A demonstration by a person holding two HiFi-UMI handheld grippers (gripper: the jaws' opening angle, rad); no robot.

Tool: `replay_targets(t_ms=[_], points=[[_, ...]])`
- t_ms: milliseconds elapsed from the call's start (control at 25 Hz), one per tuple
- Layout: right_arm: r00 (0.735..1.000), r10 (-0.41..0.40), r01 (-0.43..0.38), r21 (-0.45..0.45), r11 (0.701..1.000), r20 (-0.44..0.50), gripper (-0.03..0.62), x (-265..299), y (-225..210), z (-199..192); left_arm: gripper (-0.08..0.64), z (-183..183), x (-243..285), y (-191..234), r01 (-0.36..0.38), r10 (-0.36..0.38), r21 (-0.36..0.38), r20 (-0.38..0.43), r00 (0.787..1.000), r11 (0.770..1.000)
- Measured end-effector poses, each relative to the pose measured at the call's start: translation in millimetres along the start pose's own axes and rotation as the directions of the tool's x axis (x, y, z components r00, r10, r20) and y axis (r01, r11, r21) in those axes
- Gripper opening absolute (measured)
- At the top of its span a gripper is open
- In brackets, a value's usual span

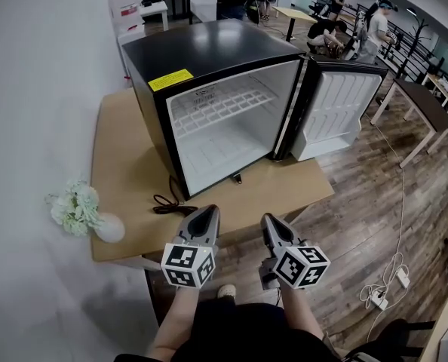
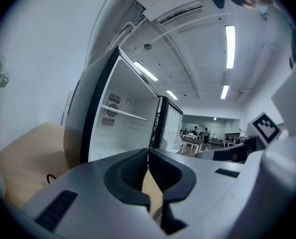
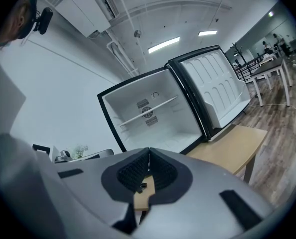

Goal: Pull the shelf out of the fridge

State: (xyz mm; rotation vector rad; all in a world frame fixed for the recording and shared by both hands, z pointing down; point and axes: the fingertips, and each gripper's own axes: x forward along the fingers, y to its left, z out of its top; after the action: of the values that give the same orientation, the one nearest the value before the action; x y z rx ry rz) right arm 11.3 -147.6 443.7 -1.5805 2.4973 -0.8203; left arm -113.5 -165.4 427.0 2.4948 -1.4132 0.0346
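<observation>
While held side by side at the near edge of the light wooden counter (image 1: 122,164), pointed at the small black fridge (image 1: 209,47) with its white-lined door (image 1: 337,115) swung wide. Jaws closed tight on nothing at left gripper (image 1: 209,211) and right gripper (image 1: 270,219) alike. Seated high inside, well apart from both: white wire shelf (image 1: 222,104)

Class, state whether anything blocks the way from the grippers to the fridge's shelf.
Nothing visible does. The door is swung open; only bare table lies between the shelf and the left gripper and right gripper.
</observation>
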Motion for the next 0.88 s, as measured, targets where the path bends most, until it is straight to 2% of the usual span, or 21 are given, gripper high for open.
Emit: replay_targets(t_ms=[480, 880], points=[[0.999, -0.031, 0.031, 0.02, 0.999, -0.019, -0.008, 13, -12, -9, 0.006, -16, 16, 3, 0.04, -0.041, -0.024, -0.029, 0.999, 0.999], [0.998, -0.019, 0.021, 0.042, 0.999, -0.06, -0.008, 25, -17, -19, 0.006, -26, 19, 12, 0.01, -0.012, -0.061, -0.047, 0.999, 0.998]])
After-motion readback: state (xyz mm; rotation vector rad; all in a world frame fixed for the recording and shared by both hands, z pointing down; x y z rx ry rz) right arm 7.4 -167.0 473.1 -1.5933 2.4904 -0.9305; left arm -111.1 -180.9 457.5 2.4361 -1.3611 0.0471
